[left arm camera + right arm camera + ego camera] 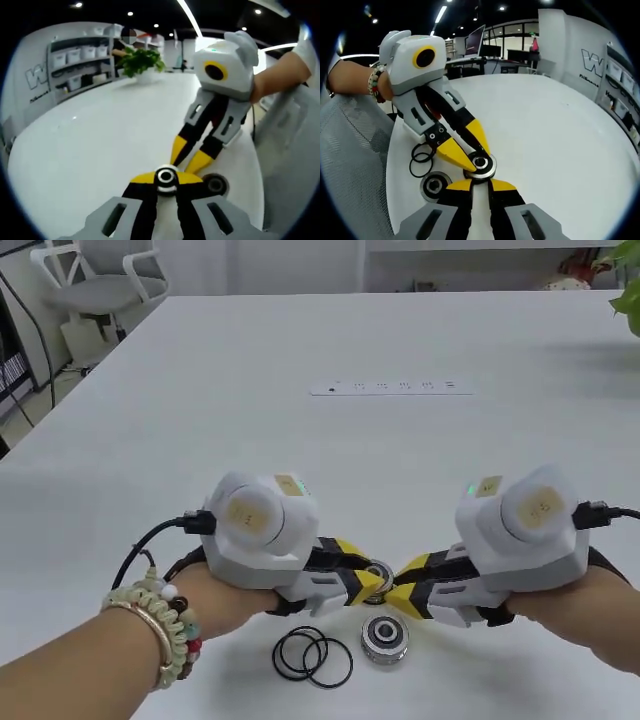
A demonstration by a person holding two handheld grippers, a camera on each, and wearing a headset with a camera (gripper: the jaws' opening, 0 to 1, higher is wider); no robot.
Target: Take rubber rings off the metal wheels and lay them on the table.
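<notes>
A small metal wheel [377, 575] with a black rubber ring around it hangs just above the table between both grippers. My left gripper [364, 586] is shut on this wheel [166, 176], one yellow tip on each side. From the opposite side my right gripper [481, 184] meets the wheel's [482, 165] rim, its jaws closed to a narrow gap on the black ring. A second wheel [384, 637] lies flat on the table just below. Three loose black rubber rings [312, 655] lie overlapping to its left.
The white table [330, 450] stretches far ahead, with a flush socket strip [390, 388] at its middle. A white office chair [100, 285] stands at the far left corner, a green plant [140, 60] at the right edge. Shelves with bins [80, 62] line the wall.
</notes>
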